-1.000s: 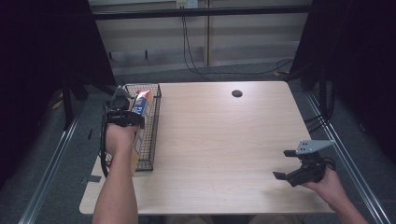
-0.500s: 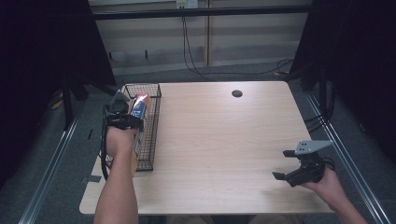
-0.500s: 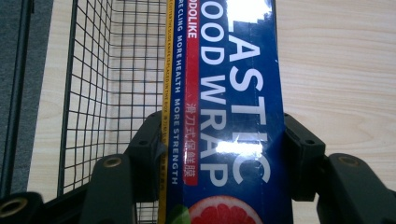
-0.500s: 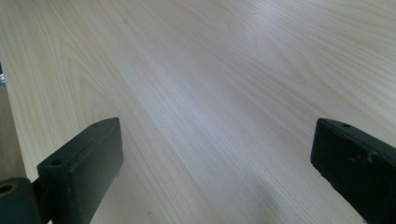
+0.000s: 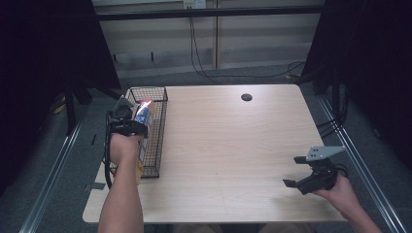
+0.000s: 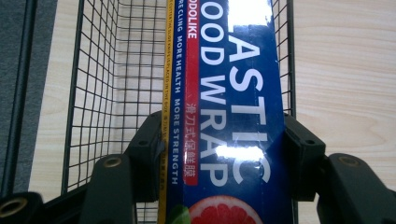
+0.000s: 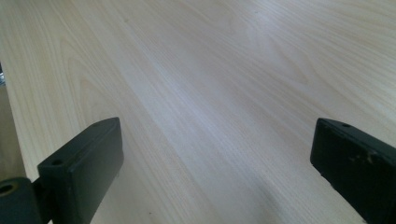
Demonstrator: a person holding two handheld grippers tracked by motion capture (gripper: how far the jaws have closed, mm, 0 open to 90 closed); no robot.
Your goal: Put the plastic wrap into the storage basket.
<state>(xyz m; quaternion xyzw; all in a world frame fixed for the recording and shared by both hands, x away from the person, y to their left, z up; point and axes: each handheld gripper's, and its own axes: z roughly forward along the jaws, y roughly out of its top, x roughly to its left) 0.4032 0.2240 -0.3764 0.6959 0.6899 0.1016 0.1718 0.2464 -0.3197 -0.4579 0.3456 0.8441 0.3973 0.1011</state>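
While my left gripper [image 5: 132,127] hangs over the black wire basket [image 5: 156,145] at the table's left edge, its jaws are clamped on both long sides of a blue plastic food wrap box [image 6: 229,121], the pads pressing flat against the carton with no gap to spare. From the left gripper view, the box runs lengthwise down the basket's channel, its far end pointing toward the far wall of mesh, the yellow edge strip close to one side wall. My right gripper [image 5: 305,172] waits well apart, near the front right corner of the wooden table [image 5: 233,141], jaws spread wide with nothing but bare tabletop between them. As I judge it, the step in hand is lowering the box into the basket. To do it well I want the carton kept parallel to the basket's long walls so neither corner snags a wire, its far end eased down first, and the grip held firm until the box rests on the mesh floor; only then should the jaws part, and just enough to clear the carton without knocking the basket's rim. The basket is light and could slide, so a slow, straight descent seems safest.
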